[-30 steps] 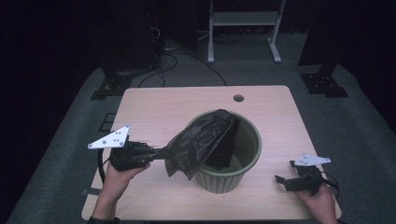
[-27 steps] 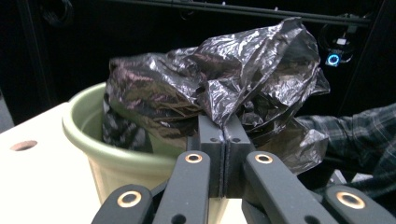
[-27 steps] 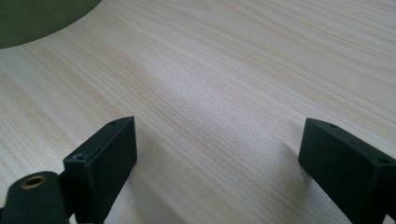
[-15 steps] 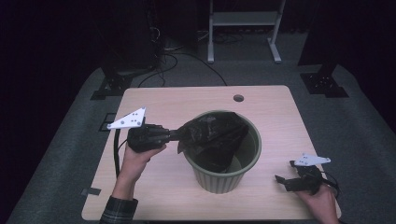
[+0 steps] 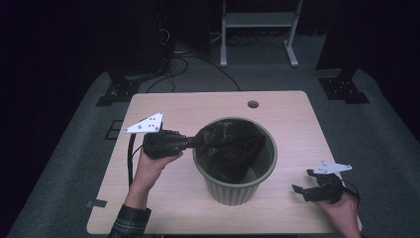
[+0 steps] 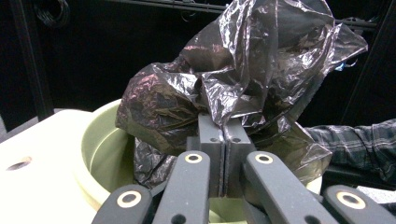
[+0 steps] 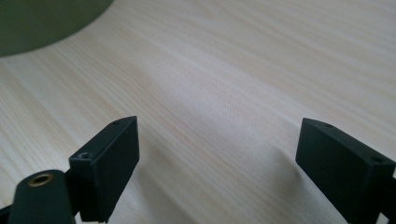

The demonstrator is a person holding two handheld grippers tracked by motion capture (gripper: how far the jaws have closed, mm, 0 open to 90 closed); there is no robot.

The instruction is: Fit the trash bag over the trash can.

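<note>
I list a pale wooden table with a round hole, floor cables, and a white stand behind.

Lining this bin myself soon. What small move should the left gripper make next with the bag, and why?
Probably draw the crumpled black plastic bag outward over the green ribbed bin's near rim. The left gripper pinches the bag's edge there, while most of the bag is bunched inside.

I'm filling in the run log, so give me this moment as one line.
left claw: shut on black bag | bag: partly in green bin | right claw: open, nothing between, over table
</note>
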